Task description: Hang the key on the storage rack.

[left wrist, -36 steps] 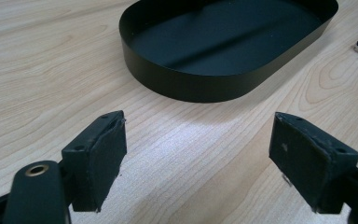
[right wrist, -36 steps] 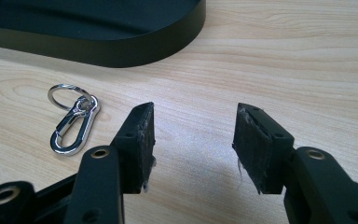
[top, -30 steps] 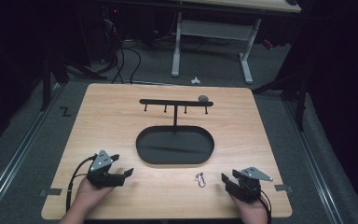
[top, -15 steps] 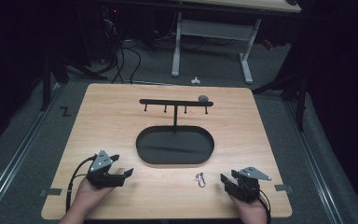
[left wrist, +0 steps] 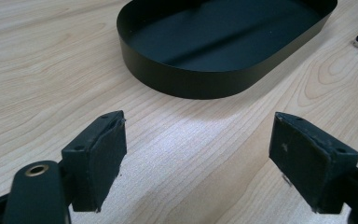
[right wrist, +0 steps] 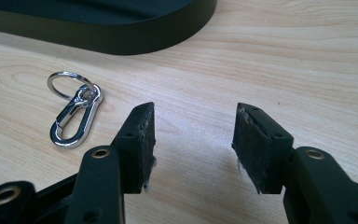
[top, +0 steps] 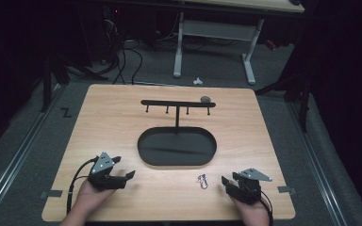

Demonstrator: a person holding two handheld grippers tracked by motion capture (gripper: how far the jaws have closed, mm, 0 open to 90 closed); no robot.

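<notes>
Seen from above: wooden desk [top: 122, 122], black oval tray [top: 176, 146] with hook rack [top: 177, 103] at centre. Left gripper [top: 113, 175] and right gripper [top: 232, 183] rested at near edge, fingers spread, empty. Silver keyring clip [right wrist: 72, 109] lay just left of right gripper, likely placed for pickup.

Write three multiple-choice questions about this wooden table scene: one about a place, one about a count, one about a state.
1. Where does the silver carabiner clip with key ring lie?
A. inside the black oval metal tray
B. on the wooden table, near the right gripper
C. on the rack

2. How many pegs hang under the black T-shaped rack?
A. two
B. four
C. six

3. How do the left gripper's jaws stand?
A. open, empty
B. shut on the clip
C. shut, empty

Key: B, it rests on bare wood beside the right gripper; B, four pegs show; A, wood shows between the jaws.
</notes>
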